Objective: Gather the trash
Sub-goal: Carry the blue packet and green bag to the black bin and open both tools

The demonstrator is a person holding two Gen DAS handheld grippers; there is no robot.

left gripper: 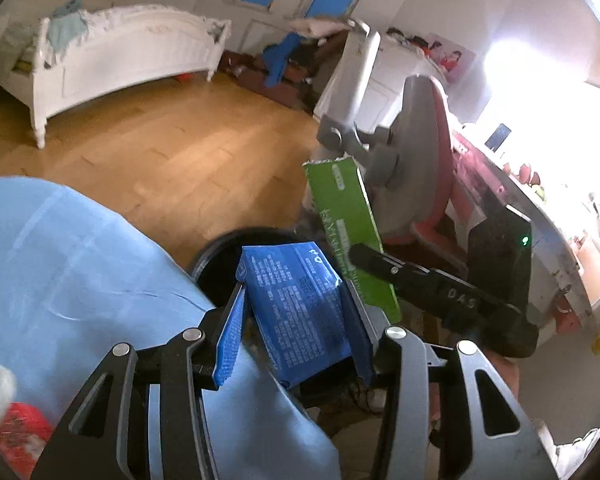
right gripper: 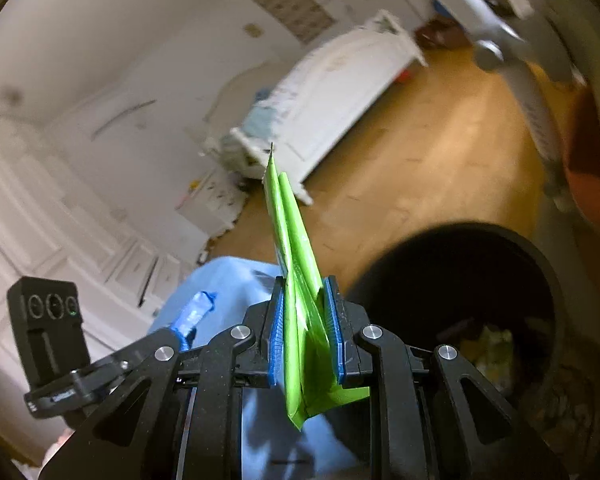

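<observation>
Left gripper: jaws roughly half closed, clamped on a blue packet. Packet sits crosswise between the blue pads, bulging out ahead of the tips, so the hold is a side squeeze, not an edge pinch.

Right gripper: jaws nearly together, pinching a flat green wrapper. Wrapper is held edge-on and stands up ahead of the fingers, with a short tail hanging behind the pads. In the left wrist view the same wrapper sits just right of and ahead of the left gripper, close to the blue packet; touching or not, can't tell.

Black bin: in the right wrist view it is ahead and to the right of the right gripper, mouth open, some pale trash already at the bottom. In the left wrist view its dark rim is directly ahead of and below the left tips, mostly hidden by the packet.

Light blue fabric sits below and left of both grippers. What it covers is unclear.

Judgement: both pieces are carried at once to save a trip, and both are near the bin mouth. The blue packet looks closer to a drop. The green wrapper needs a shift right first.

Risk: the wrapper is light and tall, so it could catch the rim or flutter out.
</observation>
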